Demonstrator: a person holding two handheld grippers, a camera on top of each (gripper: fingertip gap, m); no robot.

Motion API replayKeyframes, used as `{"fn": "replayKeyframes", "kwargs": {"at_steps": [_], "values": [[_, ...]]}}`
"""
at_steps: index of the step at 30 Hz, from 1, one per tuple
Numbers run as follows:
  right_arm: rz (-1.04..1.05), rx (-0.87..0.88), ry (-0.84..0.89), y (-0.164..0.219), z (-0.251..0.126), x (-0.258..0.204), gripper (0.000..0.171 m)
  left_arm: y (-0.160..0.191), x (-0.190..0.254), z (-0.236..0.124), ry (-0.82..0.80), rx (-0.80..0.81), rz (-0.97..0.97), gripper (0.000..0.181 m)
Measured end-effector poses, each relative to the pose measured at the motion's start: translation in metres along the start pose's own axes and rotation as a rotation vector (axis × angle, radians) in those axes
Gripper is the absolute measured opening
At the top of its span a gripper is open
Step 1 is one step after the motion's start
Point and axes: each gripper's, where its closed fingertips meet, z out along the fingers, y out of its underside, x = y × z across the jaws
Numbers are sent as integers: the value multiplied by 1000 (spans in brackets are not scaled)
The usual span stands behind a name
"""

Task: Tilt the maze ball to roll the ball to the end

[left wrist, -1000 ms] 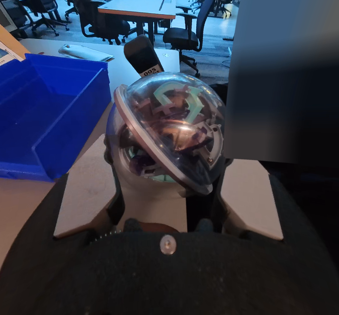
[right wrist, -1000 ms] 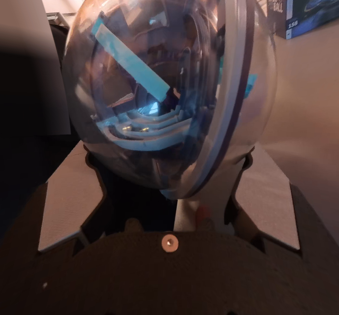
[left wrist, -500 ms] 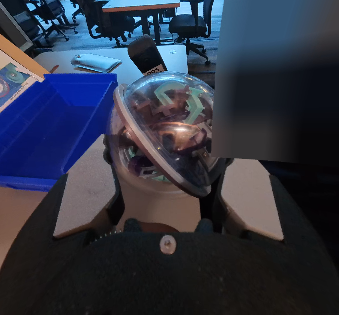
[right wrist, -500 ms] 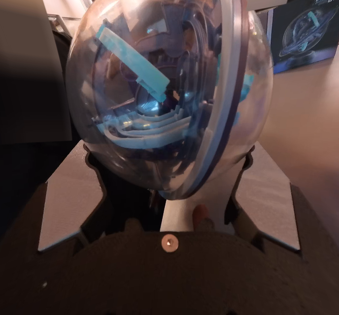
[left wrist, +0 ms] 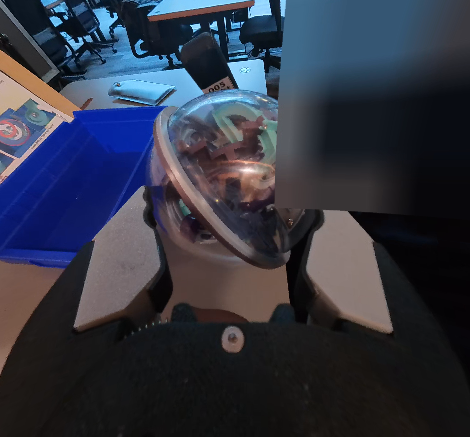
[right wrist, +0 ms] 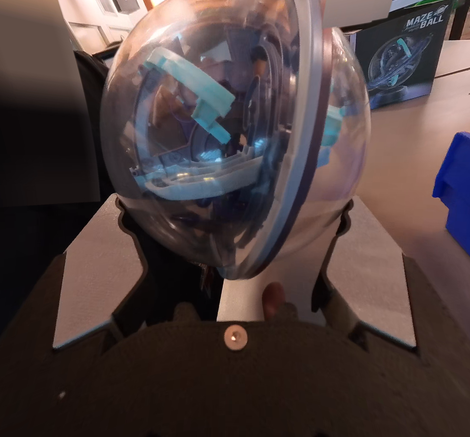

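The maze ball (left wrist: pixel 216 175) is a clear sphere with a grey rim around its middle and teal and purple tracks inside. It is held up above the table between both grippers. My left gripper (left wrist: pixel 232 211) is shut on it from one side, and its rim runs diagonally there. My right gripper (right wrist: pixel 234 211) is shut on it (right wrist: pixel 229 124) from the other side, with the rim nearly upright. Small shiny spots sit on the curved pale track (right wrist: pixel 193 183) low in the sphere; I cannot tell which is the ball. The other gripper's black back (left wrist: pixel 206 63) shows behind the sphere.
An open blue bin (left wrist: pixel 71 180) stands on the table left of the sphere; its corner shows in the right wrist view (right wrist: pixel 455 195). The maze ball's dark box (right wrist: pixel 404 58) stands at the far right. A printed sheet (left wrist: pixel 17 129), a grey pouch (left wrist: pixel 140 91), desks and office chairs lie beyond.
Both grippers have turned with the sphere. In the right wrist view the teal bar inside has rotated and the box and blue bin have come into view. Both grips stay shut.
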Motion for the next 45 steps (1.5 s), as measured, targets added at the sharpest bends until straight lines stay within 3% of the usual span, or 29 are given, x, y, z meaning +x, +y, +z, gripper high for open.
{"fn": "replayKeyframes", "kwargs": {"at_steps": [17,45], "values": [[-210,115,-10,-18,7,1,157,-23,3,-6,-18,-113,196,124],[-115,154,-3,-17,-5,7,157,-13,-8,3,-22,-113,111,124]]}}
